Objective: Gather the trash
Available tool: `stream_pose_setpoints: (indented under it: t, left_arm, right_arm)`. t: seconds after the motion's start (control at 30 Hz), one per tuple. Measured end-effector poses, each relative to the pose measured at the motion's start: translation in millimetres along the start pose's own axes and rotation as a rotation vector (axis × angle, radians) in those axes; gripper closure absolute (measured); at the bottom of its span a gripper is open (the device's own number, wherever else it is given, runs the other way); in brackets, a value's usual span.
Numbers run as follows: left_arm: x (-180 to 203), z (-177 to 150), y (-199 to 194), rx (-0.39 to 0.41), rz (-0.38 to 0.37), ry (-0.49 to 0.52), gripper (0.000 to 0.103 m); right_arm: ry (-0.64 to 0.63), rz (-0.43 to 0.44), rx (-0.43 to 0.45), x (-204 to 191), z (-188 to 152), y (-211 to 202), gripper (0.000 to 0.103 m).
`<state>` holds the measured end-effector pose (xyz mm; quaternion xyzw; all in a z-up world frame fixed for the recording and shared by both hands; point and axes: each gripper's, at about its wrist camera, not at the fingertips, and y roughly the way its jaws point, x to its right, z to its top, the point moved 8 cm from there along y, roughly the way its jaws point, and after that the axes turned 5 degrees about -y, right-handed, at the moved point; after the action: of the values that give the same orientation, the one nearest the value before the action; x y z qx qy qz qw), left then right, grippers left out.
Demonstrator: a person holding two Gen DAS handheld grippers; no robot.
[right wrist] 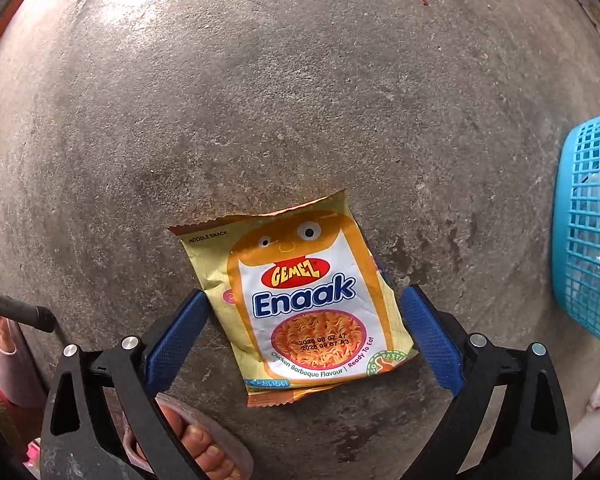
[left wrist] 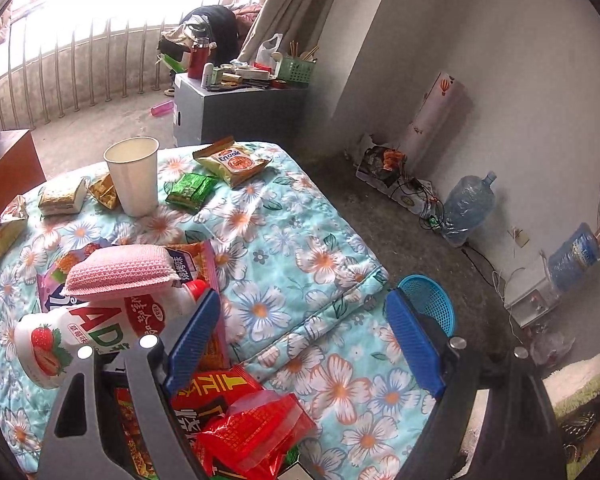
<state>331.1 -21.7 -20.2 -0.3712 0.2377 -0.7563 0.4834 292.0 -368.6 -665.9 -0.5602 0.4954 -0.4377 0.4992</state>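
Observation:
A yellow Enaak noodle snack packet (right wrist: pixel 300 300) lies flat on the concrete floor (right wrist: pixel 260 100). My right gripper (right wrist: pixel 304 300) points straight down over it, open, one blue pad on each side of the packet and neither pressing it. A blue mesh basket (right wrist: pixel 588 232) stands on the floor to the right. My left gripper (left wrist: pixel 302 304) hangs open over a floral quilt (left wrist: pixel 300 240) with nothing between its fingers. The quilt carries a second Enaak packet (left wrist: pixel 232 162), a green packet (left wrist: pixel 190 190), a paper cup (left wrist: pixel 134 176), red wrappers (left wrist: pixel 240 428) and a strawberry drink bottle (left wrist: pixel 84 332).
A pink sponge (left wrist: pixel 120 272) rests on the bottle. The blue basket (left wrist: pixel 432 304) shows beyond the quilt's edge. A person's sandalled foot (right wrist: pixel 196 444) is close under my right gripper. Water jugs (left wrist: pixel 468 208) and cables line the wall. A cluttered grey box (left wrist: pixel 236 108) stands behind the quilt.

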Motion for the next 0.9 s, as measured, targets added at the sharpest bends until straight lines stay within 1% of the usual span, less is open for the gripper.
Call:
stream_pose_setpoints:
  t: [0.03, 0.13, 0.17, 0.2, 0.23, 0.3, 0.4, 0.47, 0.5, 0.63, 0.77, 0.83, 0.9]
  left_arm:
    - [-1.0, 0.1, 0.3, 0.002, 0.002, -0.002, 0.021]
    - [-6.8, 0.4, -0.4, 0.006, 0.005, -0.021, 0.021]
    - [-8.2, 0.6, -1.8, 0.011, 0.003, -0.028, 0.021]
    - [-9.8, 0.8, -3.5, 0.017, 0.002, -0.033, 0.021]
    - [-11.0, 0.8, -5.5, 0.023, 0.002, -0.037, 0.021]
    - [-13.2, 0.7, -10.1, 0.037, -0.001, -0.044, 0.021]
    - [-16.0, 0.3, -19.4, 0.06, -0.002, -0.05, 0.021]
    - [-16.9, 0.0, -25.8, 0.073, -0.014, -0.057, 0.021]
    - [-17.2, 0.2, -28.7, 0.08, -0.016, -0.058, 0.021]
    - [-18.9, -0.3, -36.9, 0.105, -0.032, -0.064, 0.021]
    - [-19.6, -0.4, -42.3, 0.122, -0.053, -0.074, 0.021]
    - [-18.6, 0.3, -46.7, 0.134, -0.069, -0.078, 0.021]
    - [-17.0, 0.1, -52.8, 0.15, -0.083, -0.08, 0.021]
  right_arm:
    - [0.011, 0.009, 0.001, 1.5, -0.7, 0.9, 0.014]
    - [0.039, 0.014, 0.01, 7.6, -1.3, -3.2, 0.028]
    - [0.051, 0.016, 0.018, 9.9, -1.5, -4.9, 0.039]
    - [0.07, 0.018, 0.024, 14.2, -1.5, -8.4, 0.054]
    - [0.092, 0.026, 0.021, 18.2, -1.9, -9.5, 0.058]
    - [0.132, 0.071, 0.0, 22.3, -3.6, -8.2, 0.066]
    - [0.146, 0.081, 0.008, 28.4, -7.5, -16.8, 0.07]
    - [0.165, 0.101, 0.043, 36.4, -9.2, -36.0, 0.071]
    - [0.177, 0.116, 0.076, 38.2, -9.8, -49.2, 0.071]
    - [0.219, 0.163, 0.273, 55.0, -25.7, -133.9, 0.071]
    - [0.271, 0.148, 0.479, 75.6, -46.9, -240.6, 0.071]
    - [0.325, 0.13, 0.576, 103.7, -55.9, -289.9, 0.071]
    - [0.401, 0.112, 0.652, 141.7, -62.8, -326.5, 0.07]
